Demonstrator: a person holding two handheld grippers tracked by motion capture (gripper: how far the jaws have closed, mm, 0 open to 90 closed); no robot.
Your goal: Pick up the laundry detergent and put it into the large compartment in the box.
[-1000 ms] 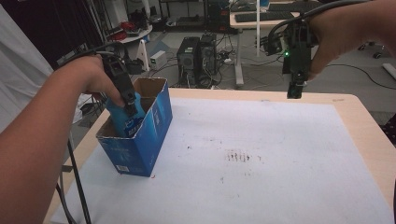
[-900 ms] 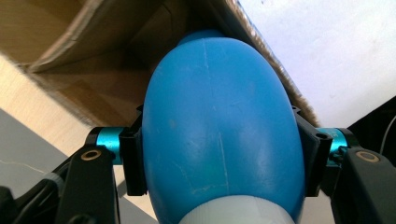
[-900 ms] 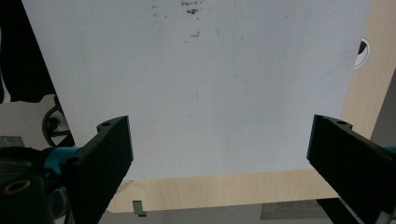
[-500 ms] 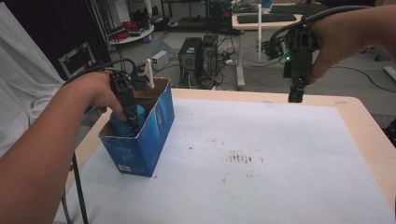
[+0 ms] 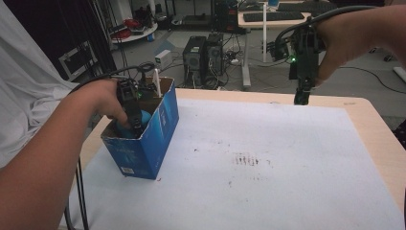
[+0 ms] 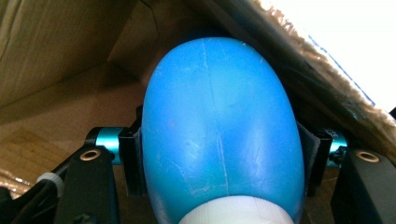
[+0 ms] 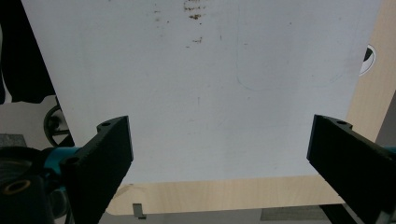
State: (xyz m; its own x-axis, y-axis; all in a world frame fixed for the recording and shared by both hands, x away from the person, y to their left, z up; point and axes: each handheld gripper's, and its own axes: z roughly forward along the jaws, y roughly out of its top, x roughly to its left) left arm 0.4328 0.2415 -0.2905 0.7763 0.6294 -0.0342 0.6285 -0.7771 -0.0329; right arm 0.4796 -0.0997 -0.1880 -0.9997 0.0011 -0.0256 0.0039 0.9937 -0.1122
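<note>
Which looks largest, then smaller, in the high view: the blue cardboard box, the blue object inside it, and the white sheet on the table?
1. white sheet, far the largest.
2. blue cardboard box.
3. blue object, mostly hidden inside the box, held by the left gripper.

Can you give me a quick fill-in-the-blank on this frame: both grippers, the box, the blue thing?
1. The left gripper is shut on a rounded ____ object.
2. That object is inside the ____ at the table's left side.
3. The right gripper has its jaws ____, with nothing between them.
4. The right gripper hangs above the table's ____ sheet.

Missing words: blue; blue cardboard box; open; white
</note>
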